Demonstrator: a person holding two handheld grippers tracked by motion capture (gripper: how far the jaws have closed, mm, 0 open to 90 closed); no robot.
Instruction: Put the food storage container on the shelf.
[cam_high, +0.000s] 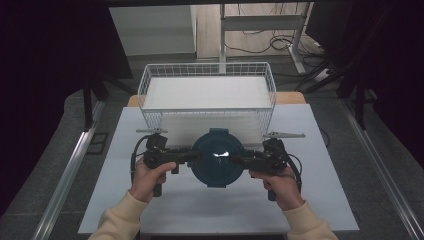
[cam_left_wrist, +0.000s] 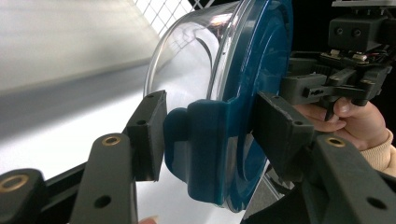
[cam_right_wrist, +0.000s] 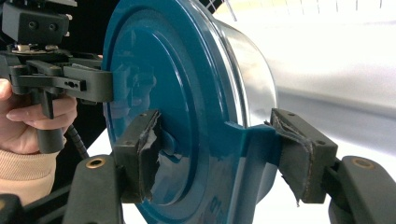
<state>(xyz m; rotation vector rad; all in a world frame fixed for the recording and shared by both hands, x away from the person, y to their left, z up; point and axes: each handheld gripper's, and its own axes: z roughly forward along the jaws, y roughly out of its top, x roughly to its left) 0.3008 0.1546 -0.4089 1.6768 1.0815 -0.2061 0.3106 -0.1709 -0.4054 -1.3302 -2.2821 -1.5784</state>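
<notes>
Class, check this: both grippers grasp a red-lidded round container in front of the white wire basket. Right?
Not quite. The lid is dark blue, not red, as the high view shows. Both the left gripper and right gripper do grasp the container, before the wire basket.

A pale table (cam_high: 320, 200) stood on grey floor (cam_high: 55, 145), with metal rails (cam_high: 67, 175) running along the floor on the left and right. Black drapes (cam_high: 45, 60) closed in the left and right sides. At the far end a white-framed desk (cam_high: 260, 22) stood over loose cables (cam_high: 280, 42), against a light wall (cam_high: 150, 30), in even light
</notes>
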